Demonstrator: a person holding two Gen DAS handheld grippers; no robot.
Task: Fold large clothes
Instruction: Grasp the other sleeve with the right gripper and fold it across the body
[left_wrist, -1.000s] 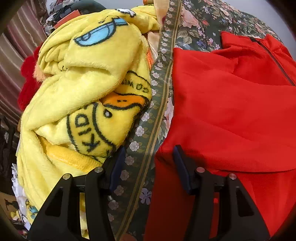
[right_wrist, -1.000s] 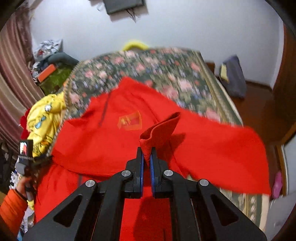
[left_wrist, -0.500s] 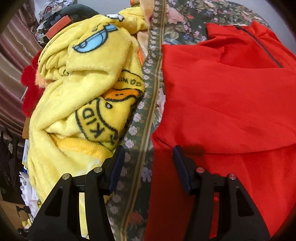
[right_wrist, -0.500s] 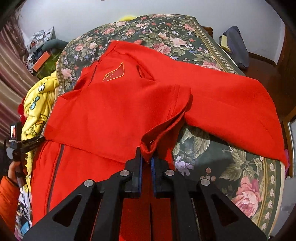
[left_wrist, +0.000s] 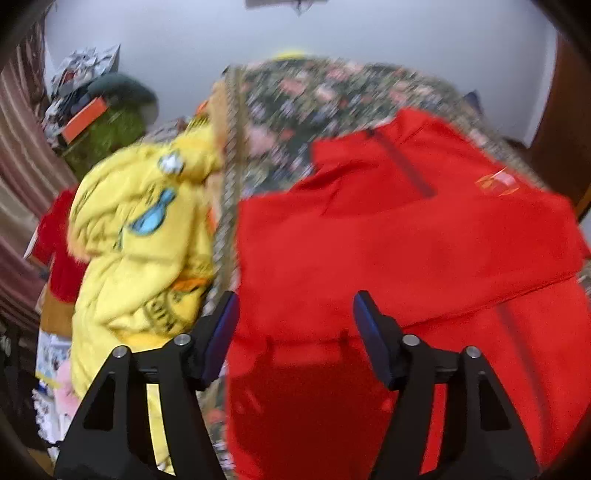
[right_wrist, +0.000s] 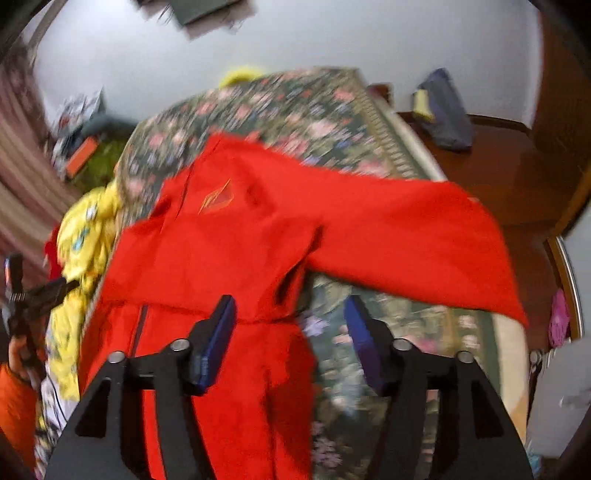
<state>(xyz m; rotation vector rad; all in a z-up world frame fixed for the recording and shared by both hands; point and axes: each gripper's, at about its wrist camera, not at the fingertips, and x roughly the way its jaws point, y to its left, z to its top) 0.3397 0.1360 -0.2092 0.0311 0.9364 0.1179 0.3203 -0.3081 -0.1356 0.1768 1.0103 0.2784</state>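
Observation:
A large red zip jacket (right_wrist: 229, 243) lies on a floral bedspread (right_wrist: 280, 110), one sleeve folded across the chest and the other sleeve (right_wrist: 424, 240) stretched out to the right. My right gripper (right_wrist: 290, 332) is open and empty above the jacket's lower part. My left gripper (left_wrist: 295, 328) is open and empty over the jacket's (left_wrist: 388, 240) left edge. In the right wrist view the left gripper (right_wrist: 40, 295) shows at the far left, held by a hand. Both views are motion-blurred.
A yellow cartoon-print fleece blanket (left_wrist: 140, 236) is heaped at the bed's left edge. Clutter with an orange box (left_wrist: 85, 118) sits at the back left. A dark bag (right_wrist: 443, 110) lies on the wooden floor to the right.
My right gripper has opened and let go of the red sleeve, which now lies folded on the jacket. Both grippers have lifted and tilted up, showing more of the room.

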